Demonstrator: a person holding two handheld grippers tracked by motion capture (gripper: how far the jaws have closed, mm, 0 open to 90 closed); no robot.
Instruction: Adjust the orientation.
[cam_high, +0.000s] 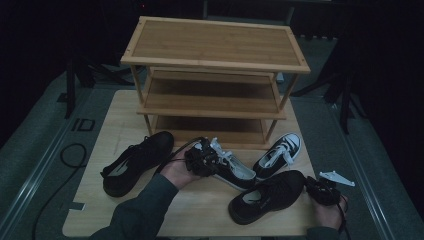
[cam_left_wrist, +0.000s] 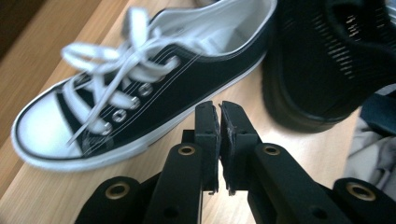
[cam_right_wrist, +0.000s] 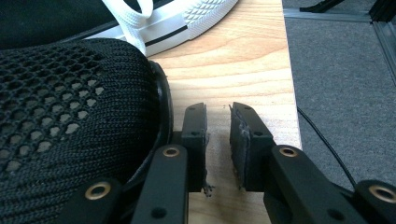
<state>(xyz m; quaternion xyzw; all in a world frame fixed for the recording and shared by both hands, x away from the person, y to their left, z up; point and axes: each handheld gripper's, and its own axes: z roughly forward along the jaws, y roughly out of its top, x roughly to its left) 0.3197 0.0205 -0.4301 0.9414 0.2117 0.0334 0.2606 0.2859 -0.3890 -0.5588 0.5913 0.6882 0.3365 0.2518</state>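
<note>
A black-and-white canvas sneaker (cam_high: 234, 169) (cam_left_wrist: 140, 93) lies on its sole at the middle of the wooden board. My left gripper (cam_high: 204, 158) (cam_left_wrist: 219, 110) sits just beside its laced side, jaws shut with nothing between them. A black mesh shoe (cam_high: 267, 196) (cam_right_wrist: 70, 130) (cam_left_wrist: 327, 60) rests at the front right. My right gripper (cam_high: 324, 191) (cam_right_wrist: 218, 113) hovers low beside that shoe's toe, near the board's right edge, jaws a little open and empty. A second canvas sneaker (cam_high: 278, 154) (cam_right_wrist: 187, 18) and a second black mesh shoe (cam_high: 136, 162) lie farther right and left.
A three-tier bamboo shoe rack (cam_high: 215, 75) stands at the back of the board, its shelves bare. The board's right edge (cam_right_wrist: 287, 93) drops to grey floor. A black cable (cam_high: 72, 155) loops on the floor at left. Dark stands flank the rack.
</note>
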